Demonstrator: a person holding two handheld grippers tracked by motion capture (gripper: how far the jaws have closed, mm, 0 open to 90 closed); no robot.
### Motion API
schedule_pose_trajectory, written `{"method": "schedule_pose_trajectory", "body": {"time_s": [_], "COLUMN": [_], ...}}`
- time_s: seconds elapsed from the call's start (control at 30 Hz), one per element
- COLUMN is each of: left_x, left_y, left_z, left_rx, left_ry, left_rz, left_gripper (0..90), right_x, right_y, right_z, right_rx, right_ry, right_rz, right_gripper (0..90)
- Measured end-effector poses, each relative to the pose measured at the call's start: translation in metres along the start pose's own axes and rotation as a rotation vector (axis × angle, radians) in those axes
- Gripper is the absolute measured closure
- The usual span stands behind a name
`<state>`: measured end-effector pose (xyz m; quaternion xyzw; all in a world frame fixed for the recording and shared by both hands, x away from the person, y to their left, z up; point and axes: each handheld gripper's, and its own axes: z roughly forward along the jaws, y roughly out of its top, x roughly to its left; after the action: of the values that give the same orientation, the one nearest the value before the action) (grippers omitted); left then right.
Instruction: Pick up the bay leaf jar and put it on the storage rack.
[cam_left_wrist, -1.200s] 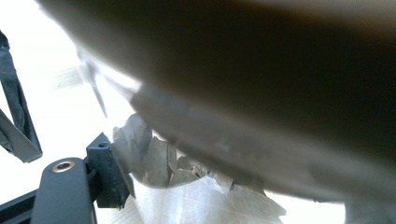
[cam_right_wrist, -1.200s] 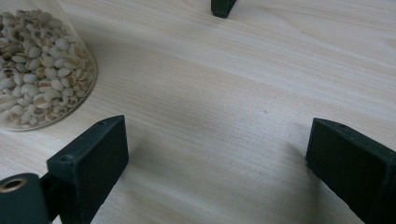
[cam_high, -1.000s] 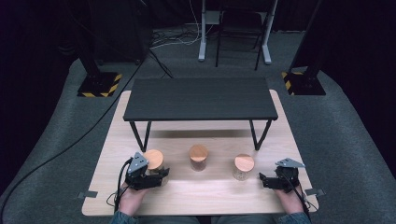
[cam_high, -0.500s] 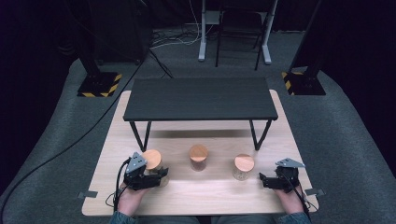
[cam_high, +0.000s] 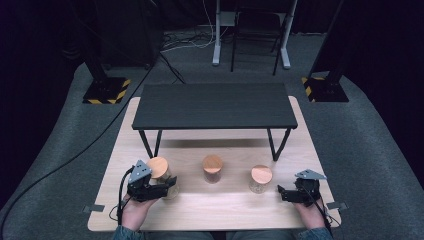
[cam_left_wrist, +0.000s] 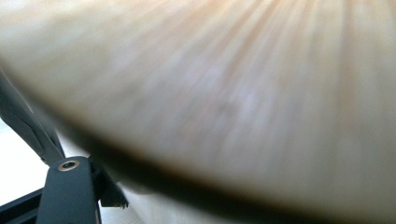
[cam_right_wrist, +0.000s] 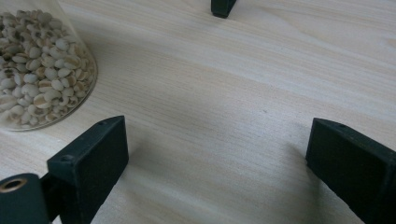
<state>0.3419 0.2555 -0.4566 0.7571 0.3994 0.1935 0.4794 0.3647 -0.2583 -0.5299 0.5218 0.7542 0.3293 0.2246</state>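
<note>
The left gripper (cam_high: 167, 186) sits right against the leftmost clear glass jar with a round wooden lid (cam_high: 158, 167), which stands on the light wooden table (cam_high: 210, 210) in front of the black low bench (cam_high: 212, 105). Compared with a second ago, this gripper has crept a little closer to the jar, and its own view is now a blur of pale wood grain pressed up to the lens. From these pictures I cannot tell whether its jaws are closed on the jar or merely flanking it.

The right gripper (cam_right_wrist: 215, 158) has not moved; its jaws stand wide apart with bare table between them, just beside the rightmost glass jar of pale beans (cam_right_wrist: 39, 70). A middle jar with brownish contents (cam_high: 212, 169) stands untouched between the other two.

The left approach looks nearly complete, so grasping that jar is likely the step in hand.
</note>
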Motion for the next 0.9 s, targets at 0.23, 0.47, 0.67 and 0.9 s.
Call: {"method": "schedule_pose_trajectory", "body": {"time_s": [0.23, 0.47, 0.67, 0.9], "left_x": [0.001, -0.002, -0.004, -0.006], "left_y": [0.013, 0.027, 0.036, 0.046], "left_z": [-0.006, -0.011, -0.014, -0.018], "left_rx": [-0.001, -0.002, -0.005, -0.009], "left_ry": [-0.008, 0.001, 0.001, 0.001], "left_rz": [0.010, 0.036, 0.046, 0.053], "left_gripper": [24.7, 24.6, 24.6, 24.7], "right_x": [0.000, 0.000, 0.000, 0.000], "right_y": [0.000, 0.000, 0.000, 0.000], "right_z": [0.000, 0.000, 0.000, 0.000], "right_rx": [0.000, 0.000, 0.000, 0.000], "right_ry": [0.000, 0.001, 0.001, 0.001], "right_rz": [0.000, 0.001, 0.000, 0.001], "right_gripper": [4.8, 4.8, 4.8, 4.8]}}
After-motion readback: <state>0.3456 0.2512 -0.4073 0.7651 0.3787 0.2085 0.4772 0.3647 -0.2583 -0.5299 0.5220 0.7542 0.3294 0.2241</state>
